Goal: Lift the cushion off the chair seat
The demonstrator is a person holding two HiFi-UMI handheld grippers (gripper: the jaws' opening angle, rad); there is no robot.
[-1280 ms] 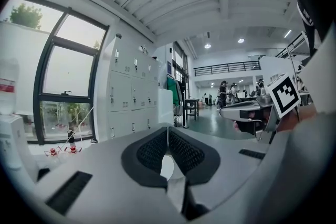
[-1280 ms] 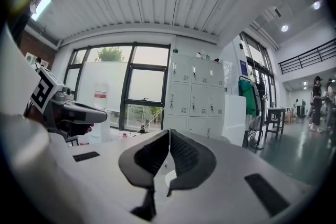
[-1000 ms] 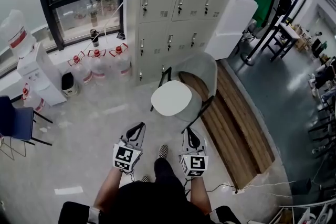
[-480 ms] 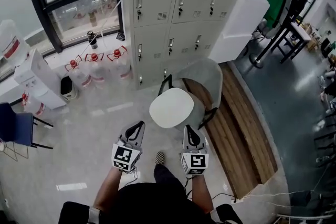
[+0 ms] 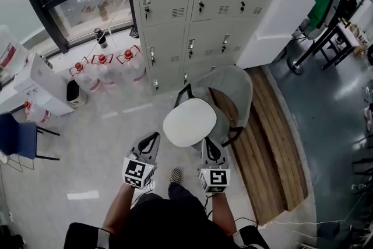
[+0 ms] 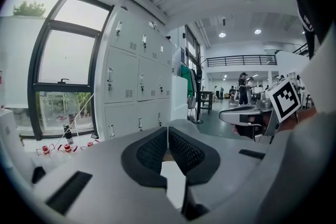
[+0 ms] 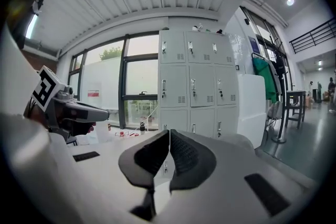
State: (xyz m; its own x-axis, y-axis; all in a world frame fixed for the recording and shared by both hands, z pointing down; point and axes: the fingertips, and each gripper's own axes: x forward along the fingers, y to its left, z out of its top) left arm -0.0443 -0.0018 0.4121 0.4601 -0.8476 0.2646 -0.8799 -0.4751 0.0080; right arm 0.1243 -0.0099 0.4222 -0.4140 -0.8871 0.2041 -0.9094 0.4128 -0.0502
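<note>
A round white cushion (image 5: 189, 122) lies on the seat of a grey shell chair (image 5: 233, 90) with black legs, in front of the lockers in the head view. My left gripper (image 5: 152, 137) is just left of the cushion's near edge, pads together with nothing between them. Just below the cushion's near right edge is my right gripper (image 5: 207, 143), also shut and empty. In the left gripper view the black pads (image 6: 168, 150) meet, and a strip of white cushion (image 6: 173, 186) shows below them. The right gripper view shows its pads (image 7: 169, 152) closed, facing the lockers.
Grey lockers (image 5: 198, 3) stand behind the chair. A wooden platform (image 5: 274, 143) runs along the right. Water jugs (image 5: 111, 67) and a white dispenser (image 5: 35, 84) sit by the window at left, with a blue chair (image 5: 17, 137) at the far left. A white cabinet (image 5: 274, 20) stands at the right.
Both grippers have moved forward toward the chair, so the cushion now sits right at their tips. Both stayed shut.
</note>
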